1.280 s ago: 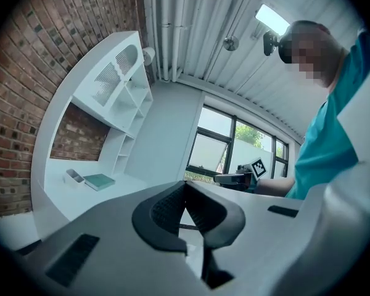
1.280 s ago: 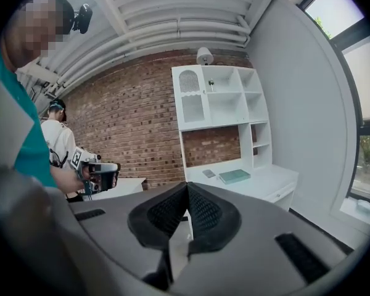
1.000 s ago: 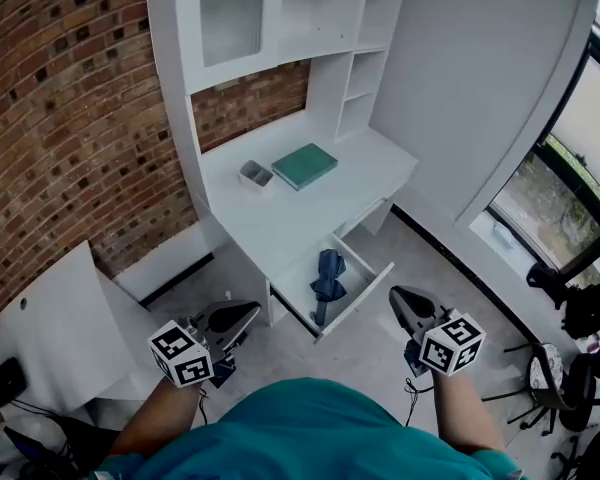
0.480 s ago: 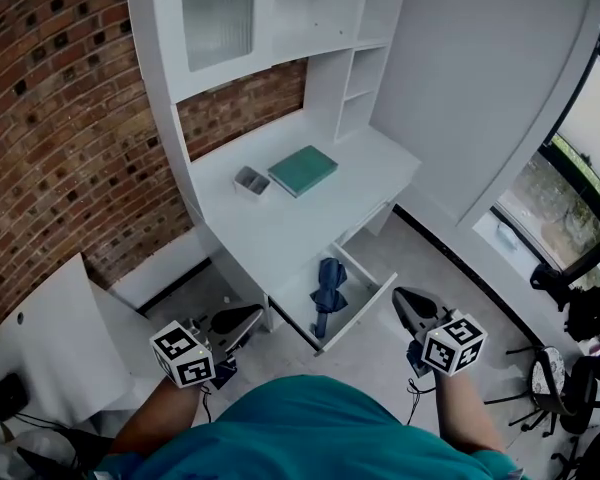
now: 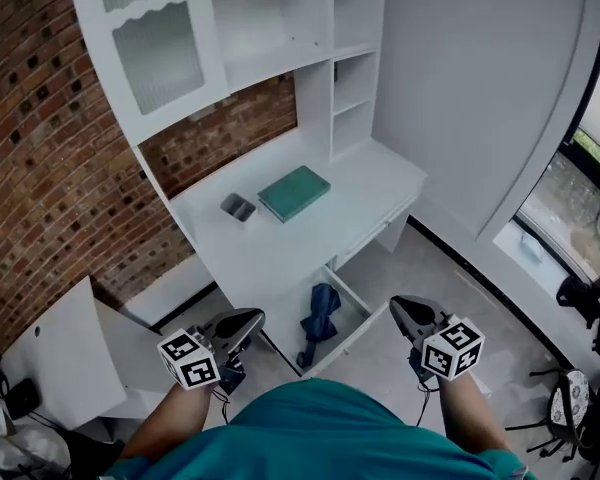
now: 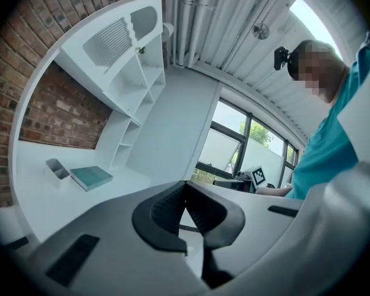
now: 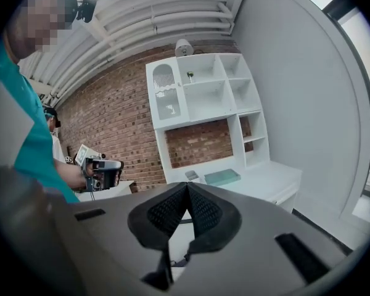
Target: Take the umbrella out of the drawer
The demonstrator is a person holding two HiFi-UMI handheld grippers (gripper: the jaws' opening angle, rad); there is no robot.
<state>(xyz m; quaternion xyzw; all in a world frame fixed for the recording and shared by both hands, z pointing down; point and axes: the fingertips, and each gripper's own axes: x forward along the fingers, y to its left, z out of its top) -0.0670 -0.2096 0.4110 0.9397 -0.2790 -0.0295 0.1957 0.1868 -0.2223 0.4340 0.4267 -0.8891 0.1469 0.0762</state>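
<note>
A dark blue folded umbrella (image 5: 318, 320) lies in the open drawer (image 5: 350, 311) under the white desk (image 5: 280, 243), seen in the head view. My left gripper (image 5: 248, 320) hangs just left of the drawer, a short way from the umbrella. My right gripper (image 5: 404, 310) is to the drawer's right. On both, the jaws are shut with nothing between them; the pads meet in the left gripper view (image 6: 185, 187) and in the right gripper view (image 7: 187, 187). Neither gripper view shows the umbrella.
On the desk lie a green book (image 5: 294, 192) and a small grey tray (image 5: 238, 207). A white hutch with shelves (image 5: 280, 38) rises against the brick wall (image 5: 50, 148). A white board (image 5: 65, 353) stands at the left, a window (image 5: 580, 188) at the right.
The person has stepped closer to the desk, and both grippers have come forward with it to flank the open drawer. The umbrella lies as before.
</note>
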